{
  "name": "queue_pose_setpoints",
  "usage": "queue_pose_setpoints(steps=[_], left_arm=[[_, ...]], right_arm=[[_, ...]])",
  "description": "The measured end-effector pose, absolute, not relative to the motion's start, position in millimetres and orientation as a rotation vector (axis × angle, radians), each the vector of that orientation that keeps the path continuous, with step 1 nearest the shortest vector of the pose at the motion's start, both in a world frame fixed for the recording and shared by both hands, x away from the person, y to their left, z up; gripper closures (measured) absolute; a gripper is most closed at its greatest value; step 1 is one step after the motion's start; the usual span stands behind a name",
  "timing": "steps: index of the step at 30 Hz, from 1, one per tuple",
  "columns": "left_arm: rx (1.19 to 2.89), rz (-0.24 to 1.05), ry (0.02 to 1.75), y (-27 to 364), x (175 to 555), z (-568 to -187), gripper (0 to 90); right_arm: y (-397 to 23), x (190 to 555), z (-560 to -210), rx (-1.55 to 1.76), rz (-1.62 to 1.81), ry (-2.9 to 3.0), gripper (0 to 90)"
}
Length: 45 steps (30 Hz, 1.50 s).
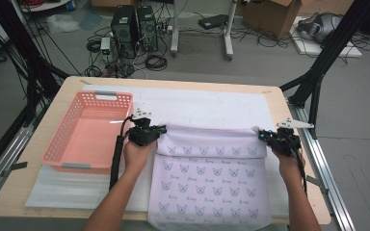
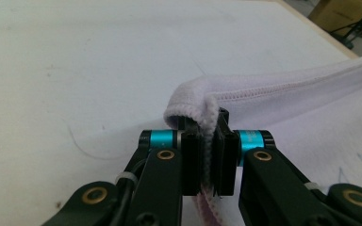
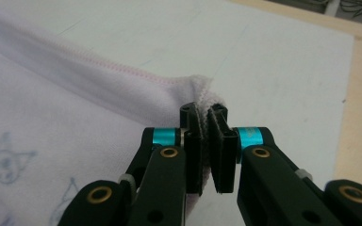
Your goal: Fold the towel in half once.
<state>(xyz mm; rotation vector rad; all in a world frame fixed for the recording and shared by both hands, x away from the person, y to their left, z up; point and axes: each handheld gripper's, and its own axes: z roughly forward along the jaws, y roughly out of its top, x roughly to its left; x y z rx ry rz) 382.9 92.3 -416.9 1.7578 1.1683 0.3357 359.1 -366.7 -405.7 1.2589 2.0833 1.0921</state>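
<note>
Left claw (image 1: 155,131) clamped, right claw (image 1: 262,136) clamped (forearms outstretched)

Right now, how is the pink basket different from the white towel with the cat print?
The pink basket is a rigid, open plastic crate with perforated walls; the towel is soft cloth, folded over at its far edge. The basket sits untouched at the left of the table; the towel is pinched at its two far corners by the left claw and the right claw. The basket is plain; the towel bears rows of printed cat faces. Both rest on the white mat.

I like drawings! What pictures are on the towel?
Rows of small blue cat faces on the pale towel, best in the high view.
</note>
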Motion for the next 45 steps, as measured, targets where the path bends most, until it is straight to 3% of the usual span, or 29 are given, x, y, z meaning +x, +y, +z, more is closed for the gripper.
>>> queue_pose_setpoints(steps=[9,10,12,13,16,19,28,32,36,45], left_arm=[[1.787,0.359,1.220,88,398,-438,83.8],[1.807,0.358,1.213,88,397,-438,82.4],[1.821,0.379,1.214,88,394,-435,71.5],[1.811,0.383,1.196,90,392,-433,69.7],[1.785,0.390,1.170,96,383,-427,65.0],[1.780,0.369,1.159,100,375,-428,63.7],[1.869,0.305,1.154,93,358,-440,65.2],[1.928,0.308,1.151,89,358,-442,87.0],[1.903,0.327,1.144,90,354,-442,88.1],[1.836,0.325,1.089,100,330,-434,88.2]], right_arm=[[-361,386,-424,1.376,1.072,2.084,85.6],[-360,387,-426,1.379,1.063,2.094,83.8],[-360,388,-427,1.411,1.041,2.097,65.7],[-362,386,-426,1.425,1.031,2.084,60.9],[-370,378,-419,1.416,1.043,2.053,60.7],[-376,369,-413,1.426,1.085,2.046,65.6],[-382,354,-403,1.468,1.171,2.022,63.4],[-373,351,-411,1.455,1.154,2.136,63.6],[-363,346,-419,1.412,1.083,2.206,87.0],[-372,317,-418,1.372,1.119,2.189,88.3]])
